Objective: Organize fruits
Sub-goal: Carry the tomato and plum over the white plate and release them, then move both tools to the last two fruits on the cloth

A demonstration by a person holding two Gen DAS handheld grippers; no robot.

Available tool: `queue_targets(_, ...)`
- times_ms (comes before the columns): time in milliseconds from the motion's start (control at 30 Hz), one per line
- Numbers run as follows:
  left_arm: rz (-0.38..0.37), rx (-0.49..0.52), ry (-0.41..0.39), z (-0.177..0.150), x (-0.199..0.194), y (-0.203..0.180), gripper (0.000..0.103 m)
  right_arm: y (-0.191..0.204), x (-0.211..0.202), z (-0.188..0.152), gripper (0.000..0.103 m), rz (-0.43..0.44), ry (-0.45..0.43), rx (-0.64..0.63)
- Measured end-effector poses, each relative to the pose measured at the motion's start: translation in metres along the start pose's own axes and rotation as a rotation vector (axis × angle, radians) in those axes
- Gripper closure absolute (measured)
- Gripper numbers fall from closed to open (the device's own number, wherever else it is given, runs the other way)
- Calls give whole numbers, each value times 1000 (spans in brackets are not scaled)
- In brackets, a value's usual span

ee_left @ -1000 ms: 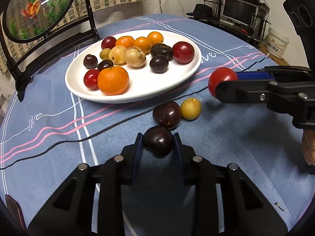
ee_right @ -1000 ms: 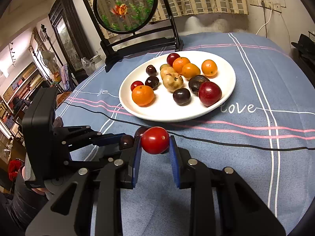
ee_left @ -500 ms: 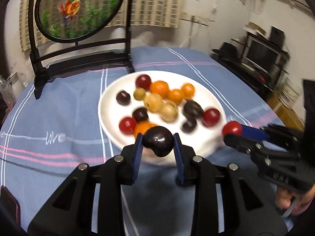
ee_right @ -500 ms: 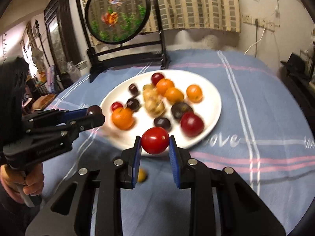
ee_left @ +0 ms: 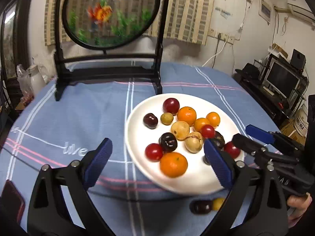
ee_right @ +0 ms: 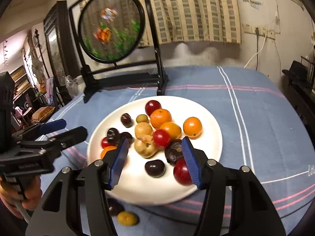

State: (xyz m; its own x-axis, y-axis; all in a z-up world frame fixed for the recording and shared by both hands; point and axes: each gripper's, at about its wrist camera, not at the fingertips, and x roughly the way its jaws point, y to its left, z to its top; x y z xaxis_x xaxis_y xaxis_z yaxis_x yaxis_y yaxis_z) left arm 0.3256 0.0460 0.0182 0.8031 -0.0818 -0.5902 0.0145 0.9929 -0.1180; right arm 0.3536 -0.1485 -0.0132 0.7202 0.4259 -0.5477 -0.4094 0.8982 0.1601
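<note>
While both grippers hover over the near rim of the white plate (ee_left: 130, 137), each stands with its jaws spread wide and nothing between them. The left gripper (ee_left: 157, 161) carried a dark plum a moment ago; that dark plum (ee_left: 168, 142) now rests on the plate, touching a red cherry tomato (ee_left: 154, 152) and a large orange (ee_left: 173, 164). The right gripper (ee_right: 155, 157) held a small red tomato half a second ago; that small red tomato (ee_right: 161, 137) now sits on top of the pile, against a pale yellow fruit (ee_right: 145, 147) and a small orange (ee_right: 170, 130). Two more fruits have thus joined the plate, so the sorting appears nearly finished.

Off the plate, on the blue striped tablecloth (ee_left: 78, 118) just beyond the plate's near edge, two fruits remain: a dark plum (ee_left: 200, 206) touching a small yellow fruit (ee_left: 218, 203). They probably go next.

The plate's fruits are glossy, round and small: deep red, near-black purple, orange and pale yellow, clustered toward the plate's middle and far side.
</note>
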Motion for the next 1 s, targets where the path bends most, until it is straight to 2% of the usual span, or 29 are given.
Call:
queue_targets(100, 23, -31, -27, -20, -18, 8, 2, 4, -20, -14, 46, 24, -4, -6)
queue_targets(233, 112, -66, 47, -55, -20, 18, 2, 6, -29, -44, 46, 55, 52, -12)
queue_targets(267, 108, -74, 67, -60, -20, 20, 2, 8, -29, -54, 46, 61, 82, -16)
queue_targets(400, 88, -114, 71, -66, -24, 27, 2, 18, -32, -70, 46, 90, 118, -38)
queue_targets(533, 161, -84, 50, -67, -27, 26, 2, 34, -28, -79, 46, 43, 142, -131)
queue_targets(933, 119, -131, 57, -63, -30, 31, 2, 39, -2, -89, 47, 2, 249, -229)
queue_targets(1000, 104, -137, 60, -63, -31, 31, 2, 41, 0, -89, 52, 2, 252, -244)
